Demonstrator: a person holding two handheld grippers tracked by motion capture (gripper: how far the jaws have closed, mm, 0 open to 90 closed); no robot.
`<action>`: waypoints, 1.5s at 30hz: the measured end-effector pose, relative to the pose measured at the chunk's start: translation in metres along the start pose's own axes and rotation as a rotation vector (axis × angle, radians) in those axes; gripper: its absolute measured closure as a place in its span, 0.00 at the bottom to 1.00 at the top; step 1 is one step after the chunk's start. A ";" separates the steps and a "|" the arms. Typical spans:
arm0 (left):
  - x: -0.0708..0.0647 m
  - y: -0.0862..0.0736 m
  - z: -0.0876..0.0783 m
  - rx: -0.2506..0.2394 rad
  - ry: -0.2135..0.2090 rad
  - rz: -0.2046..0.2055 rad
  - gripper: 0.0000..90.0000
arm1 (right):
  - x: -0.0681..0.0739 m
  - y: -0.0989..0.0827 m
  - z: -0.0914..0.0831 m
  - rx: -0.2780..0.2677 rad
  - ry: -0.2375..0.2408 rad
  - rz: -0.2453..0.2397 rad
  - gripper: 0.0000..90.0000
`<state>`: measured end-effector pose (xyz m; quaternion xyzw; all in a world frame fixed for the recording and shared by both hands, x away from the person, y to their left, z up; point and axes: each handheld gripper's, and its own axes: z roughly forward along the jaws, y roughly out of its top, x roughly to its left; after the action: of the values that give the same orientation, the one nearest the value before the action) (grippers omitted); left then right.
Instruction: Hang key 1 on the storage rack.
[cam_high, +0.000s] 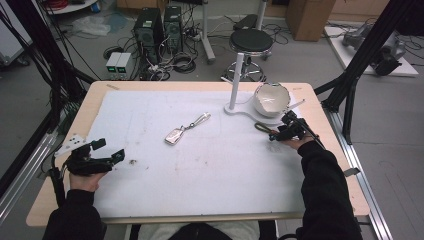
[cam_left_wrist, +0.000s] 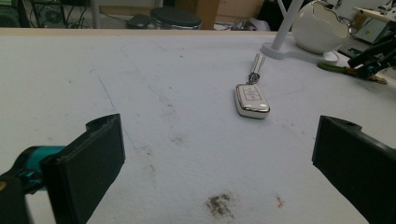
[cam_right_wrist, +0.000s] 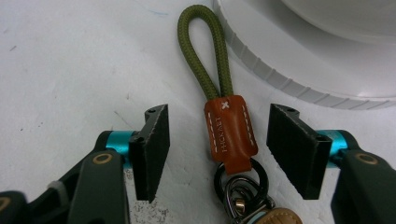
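Keychain strap (cam_right_wrist: 219, 88), olive cord loop with brown leather tab, lies on white mat (cam_high: 200, 165) beside white stand base (cam_right_wrist: 299, 70). Right gripper (cam_right_wrist: 217, 140) jaws parted, flanking tab, not touching. Left gripper (cam_left_wrist: 215, 154) wide apart, holding nothing. Car key fob (cam_high: 174, 135) mid-mat.

You have one car key fob (cam_high: 174, 135) mid-frame, one green cord keychain (cam_right_wrist: 219, 93) and one white eggshell bowl (cam_high: 271, 98) at upper right, and two tools: left tool (cam_high: 111, 150), right tool (cam_high: 286, 125)
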<state>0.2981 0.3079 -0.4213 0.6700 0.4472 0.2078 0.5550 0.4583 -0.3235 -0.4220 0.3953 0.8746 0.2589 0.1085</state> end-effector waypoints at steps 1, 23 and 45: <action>0.000 0.000 0.000 -0.001 0.000 -0.001 0.03 | 0.000 0.000 0.001 0.002 -0.001 -0.004 0.45; 0.001 0.001 -0.001 -0.027 -0.011 0.000 0.03 | 0.001 -0.001 0.002 0.024 -0.034 -0.019 0.79; 0.000 0.001 -0.002 -0.015 -0.001 0.008 0.03 | 0.013 0.001 -0.020 -0.032 -0.005 0.000 0.82</action>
<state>0.2969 0.3088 -0.4203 0.6675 0.4428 0.2129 0.5595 0.4419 -0.3203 -0.4046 0.3941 0.8701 0.2718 0.1168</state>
